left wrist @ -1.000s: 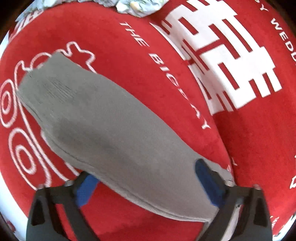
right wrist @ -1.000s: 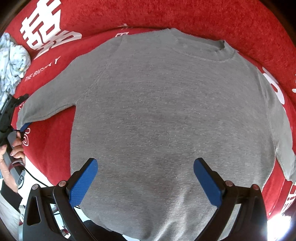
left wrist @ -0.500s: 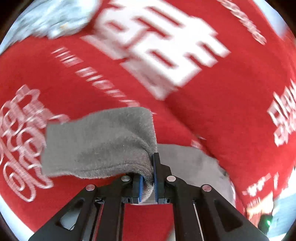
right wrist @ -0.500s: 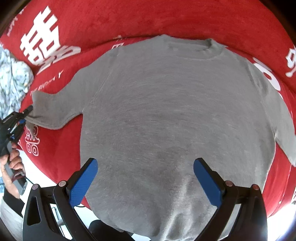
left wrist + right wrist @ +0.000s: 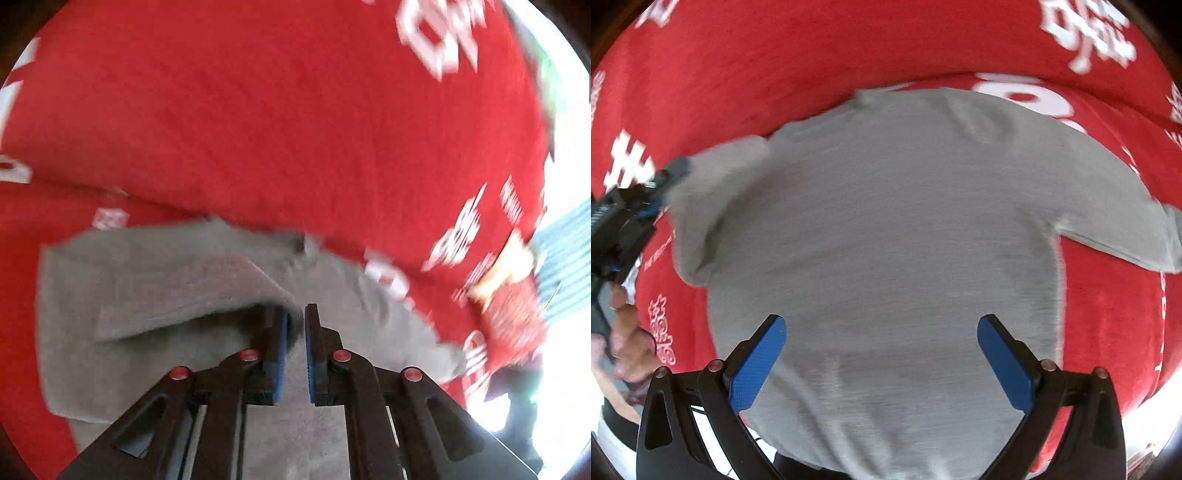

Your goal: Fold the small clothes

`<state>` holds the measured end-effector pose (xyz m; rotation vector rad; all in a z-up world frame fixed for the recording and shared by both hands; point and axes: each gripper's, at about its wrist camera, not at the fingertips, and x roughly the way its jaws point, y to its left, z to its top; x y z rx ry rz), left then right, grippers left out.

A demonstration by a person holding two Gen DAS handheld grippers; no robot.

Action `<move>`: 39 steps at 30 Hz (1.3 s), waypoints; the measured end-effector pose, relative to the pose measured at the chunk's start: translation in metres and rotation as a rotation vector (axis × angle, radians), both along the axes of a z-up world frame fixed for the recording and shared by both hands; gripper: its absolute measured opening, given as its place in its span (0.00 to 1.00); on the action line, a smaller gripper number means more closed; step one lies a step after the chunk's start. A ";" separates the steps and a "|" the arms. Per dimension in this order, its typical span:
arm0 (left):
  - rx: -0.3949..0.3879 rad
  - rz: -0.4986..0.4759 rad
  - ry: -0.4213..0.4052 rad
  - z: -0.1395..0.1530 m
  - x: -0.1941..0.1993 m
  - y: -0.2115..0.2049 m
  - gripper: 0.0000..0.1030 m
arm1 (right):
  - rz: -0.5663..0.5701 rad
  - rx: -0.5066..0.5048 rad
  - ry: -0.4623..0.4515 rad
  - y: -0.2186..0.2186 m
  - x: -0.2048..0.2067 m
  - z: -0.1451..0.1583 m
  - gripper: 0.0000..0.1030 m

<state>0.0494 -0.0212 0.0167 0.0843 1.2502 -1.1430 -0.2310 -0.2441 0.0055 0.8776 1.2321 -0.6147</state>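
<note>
Grey sweatshirt (image 5: 894, 240) lies flat on the red blanket (image 5: 775, 66); your left gripper (image 5: 295, 332) pinches its sleeve cuff (image 5: 207, 295), your right gripper (image 5: 881, 341) hovers with jaws wide apart.

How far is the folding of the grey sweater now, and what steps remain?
Done: the grey sweater lies spread flat on the red cloth. In hand: the left claw, shut on one sleeve, carries it over the body; the fold is not laid down. Left: the other sleeve is spread out and the body is unfolded. The right claw is open and empty.
</note>
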 end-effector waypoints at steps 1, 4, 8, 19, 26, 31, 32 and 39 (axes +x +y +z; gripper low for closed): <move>0.042 -0.023 -0.007 -0.011 -0.012 -0.011 0.10 | -0.013 0.005 0.005 -0.005 -0.006 -0.004 1.00; 0.192 -0.083 -0.018 -0.044 -0.038 -0.029 0.10 | -0.050 0.025 0.025 -0.018 -0.025 -0.019 1.00; 0.245 -0.085 -0.056 -0.054 -0.047 -0.008 0.61 | -0.070 0.057 0.046 -0.027 -0.038 -0.036 1.00; 0.446 0.241 -0.300 -0.005 0.050 0.108 0.79 | 0.304 -0.216 0.004 0.019 0.091 -0.002 1.00; 0.596 0.317 -0.240 -0.059 0.086 0.144 0.79 | 0.716 -0.619 0.216 0.082 0.206 -0.048 0.88; 0.574 0.328 -0.257 -0.059 0.080 0.149 0.79 | 0.678 -0.629 0.227 0.054 0.220 -0.058 0.11; 0.571 0.327 -0.257 -0.059 0.079 0.150 0.79 | 0.592 -0.586 0.139 0.041 0.212 -0.043 0.11; 0.562 0.290 -0.264 -0.060 0.074 0.130 0.79 | -0.113 -0.045 -0.219 -0.055 0.094 -0.047 0.45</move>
